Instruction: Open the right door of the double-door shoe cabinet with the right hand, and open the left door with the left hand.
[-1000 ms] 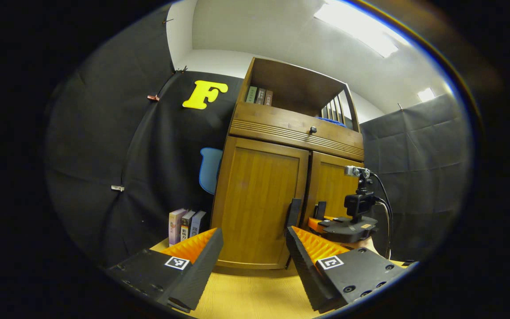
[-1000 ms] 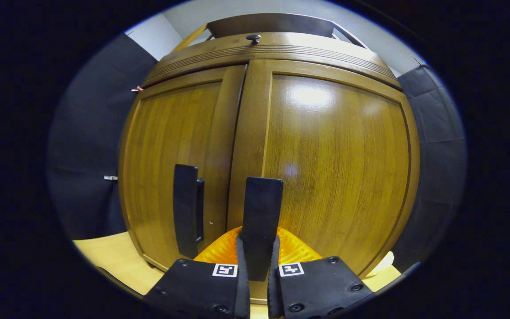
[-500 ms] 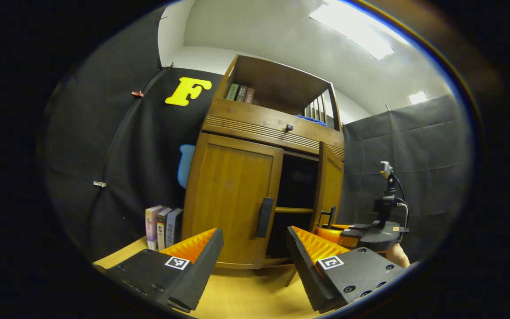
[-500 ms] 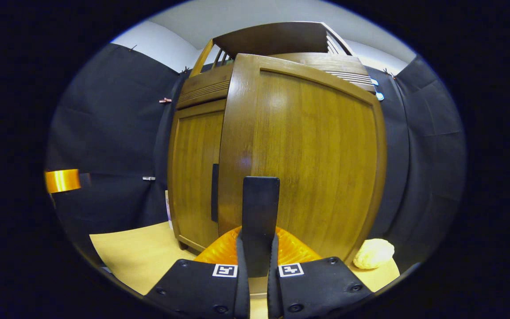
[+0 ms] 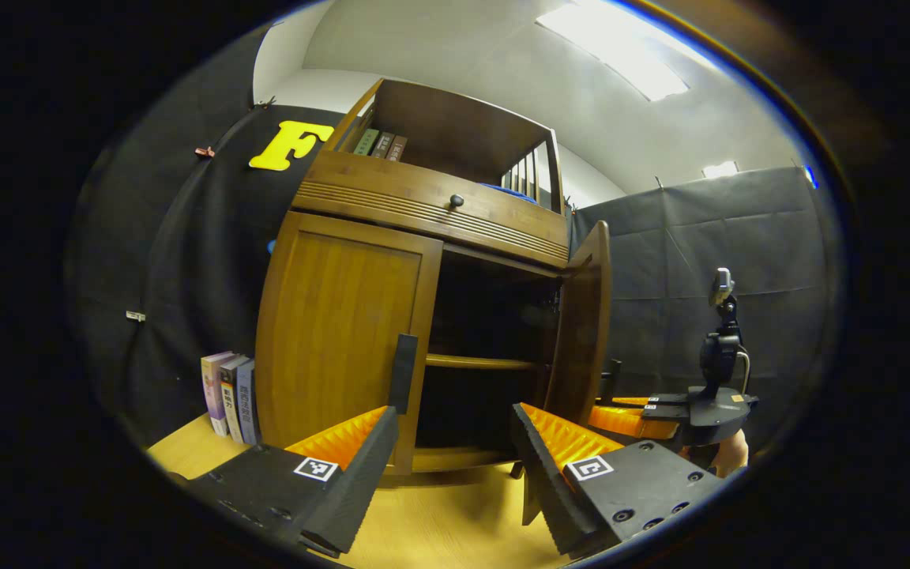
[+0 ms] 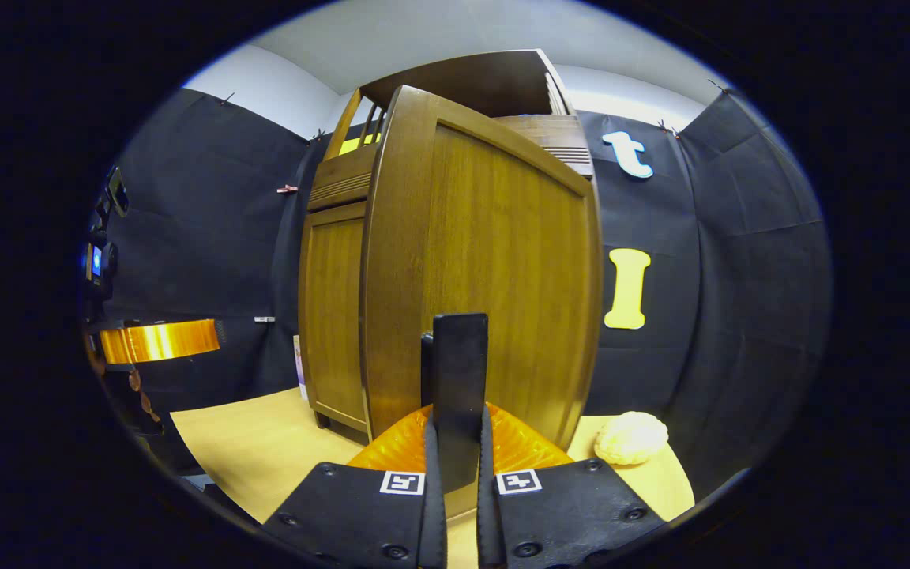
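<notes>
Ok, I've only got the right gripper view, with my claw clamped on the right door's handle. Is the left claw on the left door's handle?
Observer: No. In the left gripper view the left claw is open, and the left door's handle stands ungripped just above one fingertip.
Operator: How open is my door from that side?
Observer: The right door stands wide open, and a dark interior with one shelf is exposed.

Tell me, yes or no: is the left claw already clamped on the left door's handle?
No. In the left gripper view the left claw is open, short of the left door's handle.
</notes>
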